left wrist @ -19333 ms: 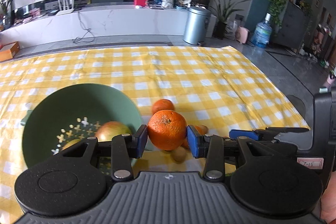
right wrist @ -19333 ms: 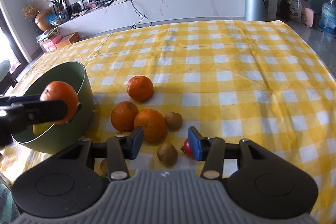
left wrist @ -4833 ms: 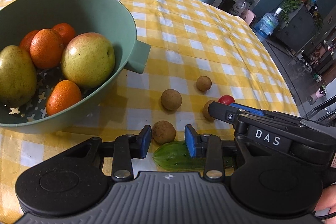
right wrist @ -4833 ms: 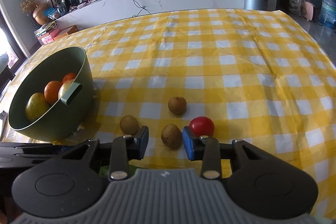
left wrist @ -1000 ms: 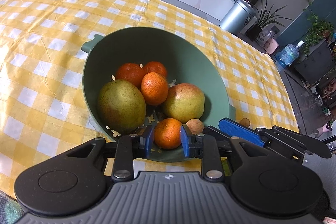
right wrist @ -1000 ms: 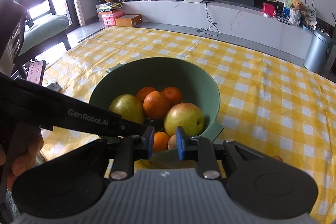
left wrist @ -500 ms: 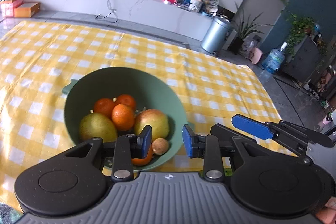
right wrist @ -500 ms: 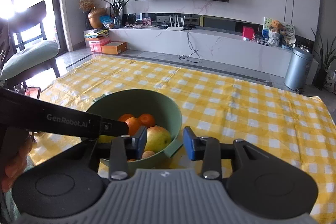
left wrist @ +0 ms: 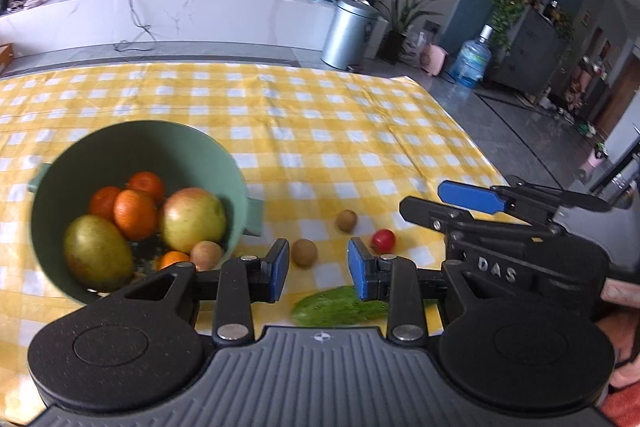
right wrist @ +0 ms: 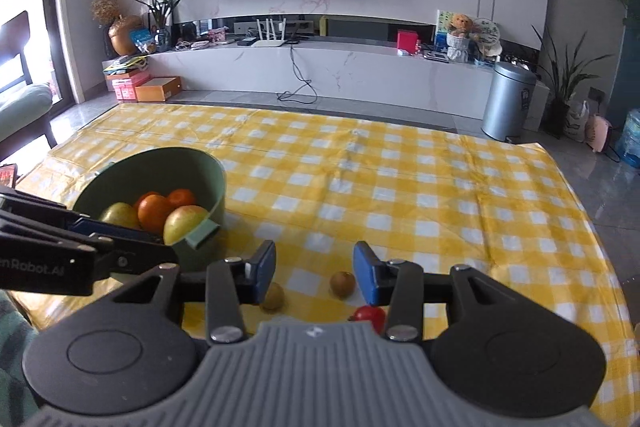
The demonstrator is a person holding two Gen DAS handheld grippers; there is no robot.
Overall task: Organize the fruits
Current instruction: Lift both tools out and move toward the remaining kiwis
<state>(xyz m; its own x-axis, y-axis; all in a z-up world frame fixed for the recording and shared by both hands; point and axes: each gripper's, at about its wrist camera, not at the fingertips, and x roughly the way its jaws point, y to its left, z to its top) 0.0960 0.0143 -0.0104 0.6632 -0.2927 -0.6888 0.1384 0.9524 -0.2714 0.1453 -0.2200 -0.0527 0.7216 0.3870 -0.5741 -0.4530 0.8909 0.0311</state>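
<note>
The green bowl (left wrist: pixel 236 167) (right wrist: pixel 208 163) holds several oranges, an apple (left wrist: pixel 192 215), a yellow-green pear (left wrist: pixel 96 251) and a small brown fruit (left wrist: pixel 206 254). Two brown fruits (left wrist: pixel 305 251) (left wrist: pixel 346 219), a red tomato (left wrist: pixel 383 239) and a green cucumber (left wrist: pixel 336 309) lie on the checked cloth right of the bowl. My left gripper (left wrist: pixel 318 269) hangs open above the cloth, holding nothing. My right gripper (right wrist: pixel 314 269) hovers over the brown fruits (right wrist: pixel 273 297) (right wrist: pixel 343 283) and the tomato (right wrist: pixel 368 313); its jaws are opening and empty.
The yellow checked tablecloth (right wrist: pixel 400 187) reaches far back and to the right of the bowl. Each gripper shows in the other's view, the right one (left wrist: pixel 440 201) beside the tomato, the left one (right wrist: pixel 92 231) at the bowl's near side. A hand (left wrist: pixel 620 291) grips the right tool.
Both grippers have drawn back from over the bowl and swung right toward the loose fruits. Their jaws, nearly shut a second ago, now stand apart.
</note>
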